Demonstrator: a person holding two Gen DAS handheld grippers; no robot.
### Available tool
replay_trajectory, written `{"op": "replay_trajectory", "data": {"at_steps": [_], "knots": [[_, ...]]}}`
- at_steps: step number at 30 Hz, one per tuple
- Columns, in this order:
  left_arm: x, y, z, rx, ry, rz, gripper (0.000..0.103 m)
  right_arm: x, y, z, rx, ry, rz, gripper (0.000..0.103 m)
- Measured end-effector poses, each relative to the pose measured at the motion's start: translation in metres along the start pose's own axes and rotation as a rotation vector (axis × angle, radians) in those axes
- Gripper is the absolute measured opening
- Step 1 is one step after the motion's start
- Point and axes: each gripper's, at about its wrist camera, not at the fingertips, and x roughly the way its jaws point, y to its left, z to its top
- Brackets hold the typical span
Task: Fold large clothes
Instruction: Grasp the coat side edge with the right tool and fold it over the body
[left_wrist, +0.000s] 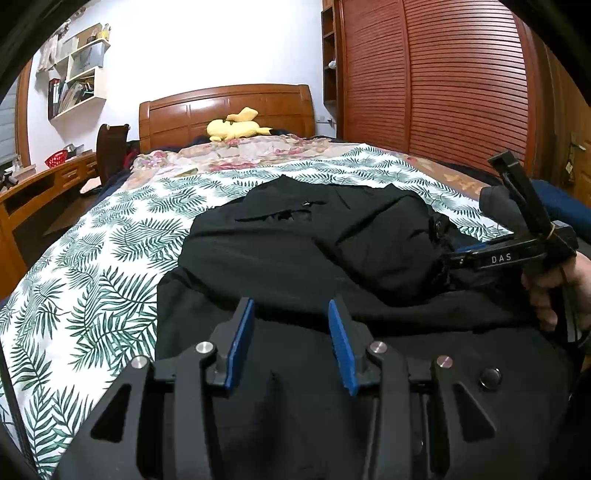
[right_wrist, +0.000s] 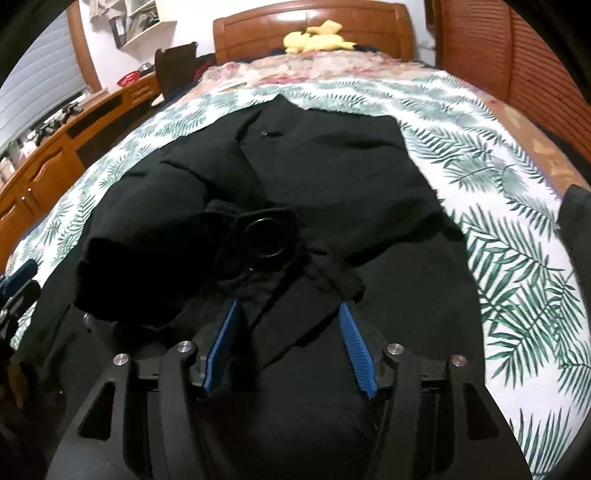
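A large black jacket (left_wrist: 295, 240) (right_wrist: 332, 166) lies spread on the leaf-print sheet (left_wrist: 92, 277) (right_wrist: 517, 258) of a bed. One sleeve is folded across its body, and the cuff shows a round ring patch (right_wrist: 266, 236). My left gripper (left_wrist: 291, 302) hovers over the jacket's near part, jaws apart, with no cloth pinched. My right gripper (right_wrist: 288, 308) is open just above the cuff; a loose fold edge runs between its blue pads (right_wrist: 354, 343) without being pressed. In the left wrist view the right gripper (left_wrist: 461, 258) reaches in from the right, held by a hand (left_wrist: 554, 291).
A yellow plush toy (left_wrist: 236, 127) (right_wrist: 317, 38) rests against the wooden headboard (left_wrist: 225, 107). Slatted wardrobe doors (left_wrist: 443, 81) stand along the bed's right side. A wooden desk (left_wrist: 37, 184) and a dark chair (left_wrist: 110, 147) are on the left.
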Motion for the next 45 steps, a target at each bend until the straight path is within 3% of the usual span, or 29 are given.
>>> {"op": "replay_trajectory", "data": {"at_steps": [1, 3, 6, 13, 20, 29, 37, 45], "knots": [[0.000, -0.001, 0.000, 0.003, 0.002, -0.001, 0.040, 0.001, 0.002, 0.000, -0.010, 0.012, 0.008, 0.050], [-0.001, -0.003, -0.001, 0.010, 0.002, -0.006, 0.040, 0.003, 0.009, 0.001, -0.041, 0.022, 0.045, 0.022], [-0.004, -0.004, -0.002, 0.019, 0.000, -0.011, 0.040, 0.001, 0.018, 0.000, -0.079, 0.005, 0.040, 0.008], [-0.008, -0.009, -0.007, 0.045, 0.015, -0.004, 0.040, -0.037, 0.035, 0.002, -0.086, -0.150, 0.090, 0.004], [-0.012, -0.007, -0.012, 0.037, 0.027, -0.018, 0.040, -0.081, 0.081, 0.006, -0.186, -0.304, 0.142, 0.004], [-0.032, 0.012, -0.018, -0.002, 0.028, -0.020, 0.040, -0.080, 0.133, 0.004, -0.255, -0.277, 0.277, 0.004], [-0.055, 0.037, -0.020, -0.033, 0.000, 0.031, 0.040, -0.066, 0.161, -0.004, -0.312, -0.226, 0.294, 0.005], [-0.058, 0.046, -0.025, -0.053, 0.016, 0.045, 0.040, -0.076, 0.183, -0.018, -0.361, -0.237, 0.321, 0.005]]}}
